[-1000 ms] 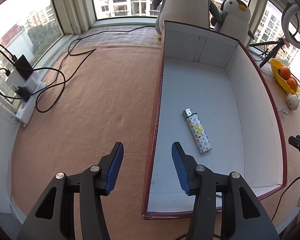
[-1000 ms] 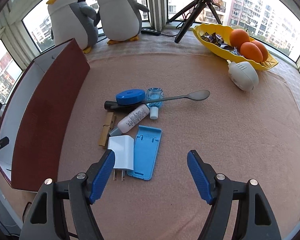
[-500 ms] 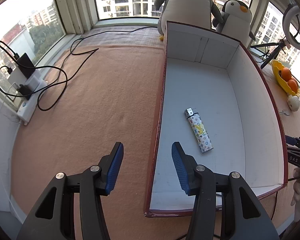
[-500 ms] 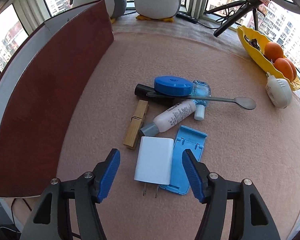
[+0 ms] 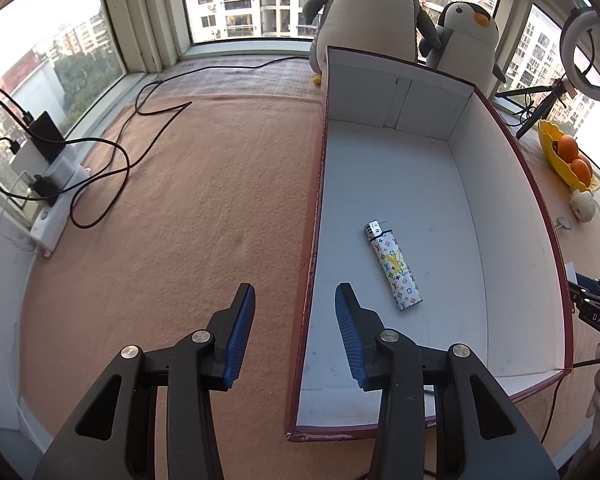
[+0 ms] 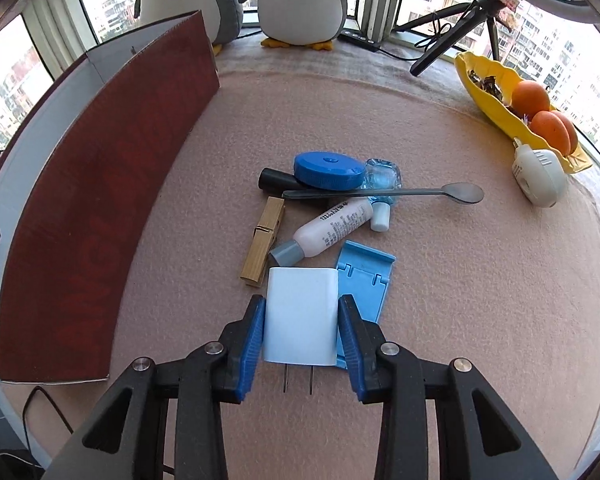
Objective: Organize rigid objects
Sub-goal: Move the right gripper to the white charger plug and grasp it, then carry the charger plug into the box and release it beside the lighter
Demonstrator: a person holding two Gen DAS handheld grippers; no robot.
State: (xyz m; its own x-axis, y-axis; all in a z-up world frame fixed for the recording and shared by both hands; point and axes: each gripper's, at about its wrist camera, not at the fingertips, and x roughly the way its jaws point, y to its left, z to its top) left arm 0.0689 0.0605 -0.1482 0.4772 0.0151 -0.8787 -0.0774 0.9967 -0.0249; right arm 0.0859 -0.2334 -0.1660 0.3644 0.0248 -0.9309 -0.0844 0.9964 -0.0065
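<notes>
Right claw [image 6: 301, 330] had come in over the white charger [image 6: 301, 316] since a second before, when its jaws stood wide and well short of the pile; now the jaws were closing, and both blue pads [image 6: 252, 346] lay against the charger's long sides, so it counted as clenched on the charger, which rested flat on the pink tabletop [image 6: 480, 280] with its prongs pointing back toward the camera. Just beside it lay the blue phone stand [image 6: 370, 276], its edge tucked behind the right-hand pad, and beyond were the wooden clothespin [image 6: 263, 240], white bottle [image 6: 330, 228], spoon [image 6: 400, 193] and blue round case [image 6: 328, 170], none of them shifted. Left claw [image 5: 295, 330] had kept its place astride the near wall of the red box [image 5: 540, 200], its jaws narrowing on nothing, so it was released. Inside the box lay only the patterned lighter [image 5: 394, 266]. Judging from this, the grasp looked nearly set, and a lift toward the box seemed the next step; the phone stand might drag along.
</notes>
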